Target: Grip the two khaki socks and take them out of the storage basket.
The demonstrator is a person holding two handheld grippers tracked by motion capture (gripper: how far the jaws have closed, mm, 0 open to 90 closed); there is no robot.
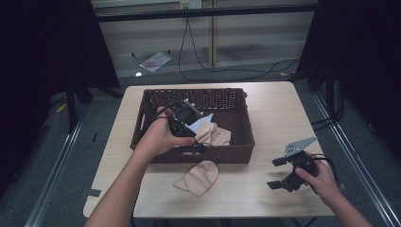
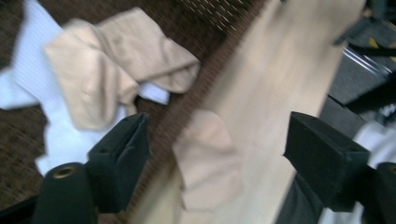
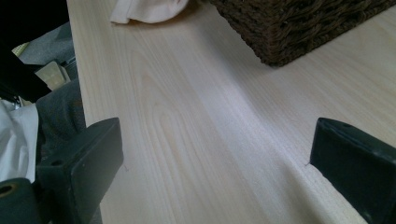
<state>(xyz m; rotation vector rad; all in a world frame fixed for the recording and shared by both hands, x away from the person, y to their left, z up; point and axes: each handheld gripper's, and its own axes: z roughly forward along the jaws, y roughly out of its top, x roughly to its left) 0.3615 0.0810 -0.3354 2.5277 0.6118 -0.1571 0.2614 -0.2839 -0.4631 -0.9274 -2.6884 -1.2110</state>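
Observation:
A dark wicker basket (image 1: 239, 104) stands on the light wooden table (image 1: 276, 113). In it lie a beige sock (image 1: 215, 134) (image 2: 107, 74) and a white cloth (image 1: 203, 120) (image 2: 28, 70). A second beige sock (image 1: 198, 177) (image 2: 208, 163) (image 3: 149, 9) lies on the table just in front of the basket. My left gripper (image 1: 197, 145) (image 2: 217, 154) hangs over the basket's front rim (image 2: 187, 107), open, with nothing between its jaws. At the right, my right gripper (image 1: 276, 173) (image 3: 215, 163) is low over bare table, open and empty, pointing toward the basket's corner (image 3: 299, 28).
The table's near edge runs close behind the sock on the table. Black curtains and stands flank the table on both sides. Cables and a flat packet (image 1: 155, 60) lie on the floor beyond the far edge.

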